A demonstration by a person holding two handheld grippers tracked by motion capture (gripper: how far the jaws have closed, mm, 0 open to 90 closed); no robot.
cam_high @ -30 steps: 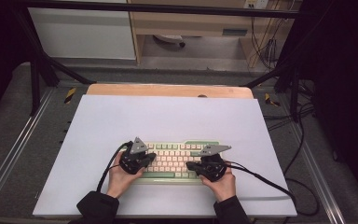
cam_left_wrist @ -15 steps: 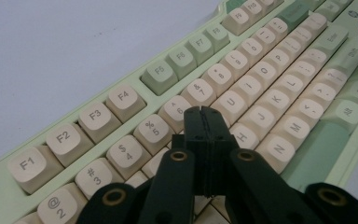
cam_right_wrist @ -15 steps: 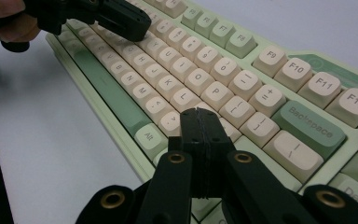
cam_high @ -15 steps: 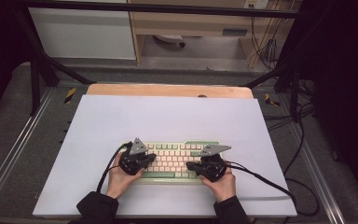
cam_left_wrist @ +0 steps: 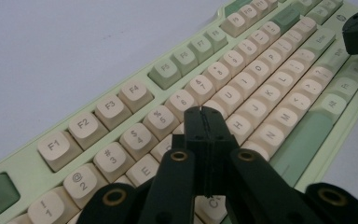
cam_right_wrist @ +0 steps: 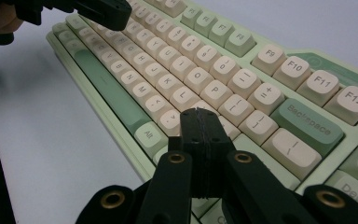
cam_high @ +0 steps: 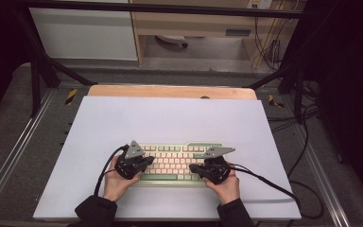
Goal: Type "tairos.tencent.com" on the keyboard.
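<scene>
A lab recording rig: black metal frame (cam_high: 38,78), white tabletop (cam_high: 170,118), loose cables (cam_high: 307,156).

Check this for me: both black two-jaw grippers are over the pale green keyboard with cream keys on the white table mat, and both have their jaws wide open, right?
Not quite. The jaws are shut, not open: the left gripper view shows the left gripper with its black jaws pressed together, and the right gripper view shows the same for the right gripper. Both are indeed over the pale green keyboard with cream keys on the white table mat.

Closed left hand-held gripper (cam_left_wrist: 205,112) low over the pale green keyboard's (cam_left_wrist: 261,70) left letter keys.
</scene>
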